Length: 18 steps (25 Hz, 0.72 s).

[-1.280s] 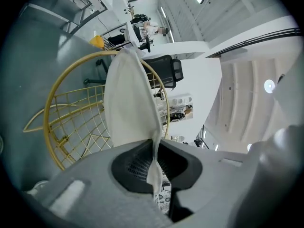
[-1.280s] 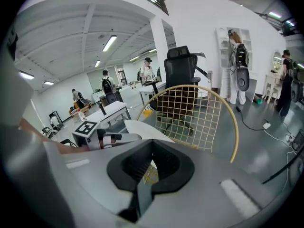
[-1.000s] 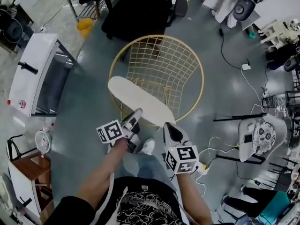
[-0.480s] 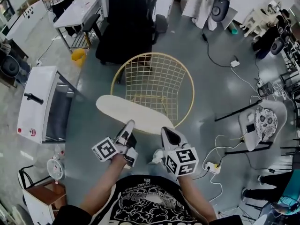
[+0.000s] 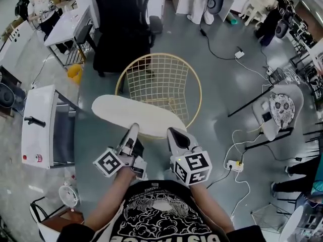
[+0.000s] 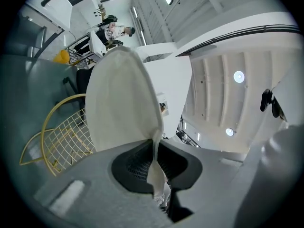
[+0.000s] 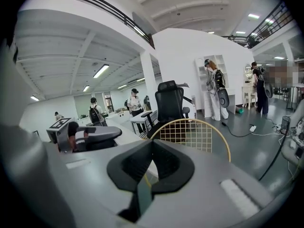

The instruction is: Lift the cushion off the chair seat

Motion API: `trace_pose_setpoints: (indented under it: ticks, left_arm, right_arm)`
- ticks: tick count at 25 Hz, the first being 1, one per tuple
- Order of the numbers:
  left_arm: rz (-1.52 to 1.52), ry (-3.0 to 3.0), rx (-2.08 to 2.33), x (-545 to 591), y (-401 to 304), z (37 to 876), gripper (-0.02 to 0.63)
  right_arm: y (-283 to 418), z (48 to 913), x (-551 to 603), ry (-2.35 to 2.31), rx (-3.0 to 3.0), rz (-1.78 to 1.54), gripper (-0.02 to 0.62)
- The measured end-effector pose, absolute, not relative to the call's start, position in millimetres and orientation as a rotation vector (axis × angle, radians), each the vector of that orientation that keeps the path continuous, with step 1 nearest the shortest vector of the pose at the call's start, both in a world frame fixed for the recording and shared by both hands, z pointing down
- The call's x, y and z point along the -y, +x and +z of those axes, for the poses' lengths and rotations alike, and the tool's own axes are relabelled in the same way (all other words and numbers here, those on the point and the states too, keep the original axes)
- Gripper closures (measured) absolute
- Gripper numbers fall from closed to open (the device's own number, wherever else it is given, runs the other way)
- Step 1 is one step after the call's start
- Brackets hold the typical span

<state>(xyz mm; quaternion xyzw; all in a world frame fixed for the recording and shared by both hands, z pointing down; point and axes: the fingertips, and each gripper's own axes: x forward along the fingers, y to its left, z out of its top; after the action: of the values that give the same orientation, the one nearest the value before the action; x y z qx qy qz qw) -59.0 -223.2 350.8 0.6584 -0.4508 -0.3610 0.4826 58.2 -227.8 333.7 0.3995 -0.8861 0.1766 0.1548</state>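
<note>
Lift step judged nearly done: the pale oval cushion (image 5: 136, 116) is held seemingly clear above the gold wire chair (image 5: 161, 79) — its near edge pinched between the narrow-set jaws of the left gripper (image 5: 132, 132) and right gripper (image 5: 174, 135) — and carrying it aside, level, is called for next.
</note>
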Motion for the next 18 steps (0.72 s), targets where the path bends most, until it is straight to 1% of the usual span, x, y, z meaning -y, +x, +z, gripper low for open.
trace_pose_setpoints:
  ticks: [10,18]
  left_arm:
    - [-0.81,1.67,1.023,203.6,-64.9,344.7,0.578]
    - [-0.832,1.665,0.971,193.4,-62.6,340.3,0.58]
  right_arm:
    - [37.3,325.2,194.0,1.262,2.524,0.456,0.595]
    - [32.5,322.1,176.9,1.296,2.508,0.433,0.595]
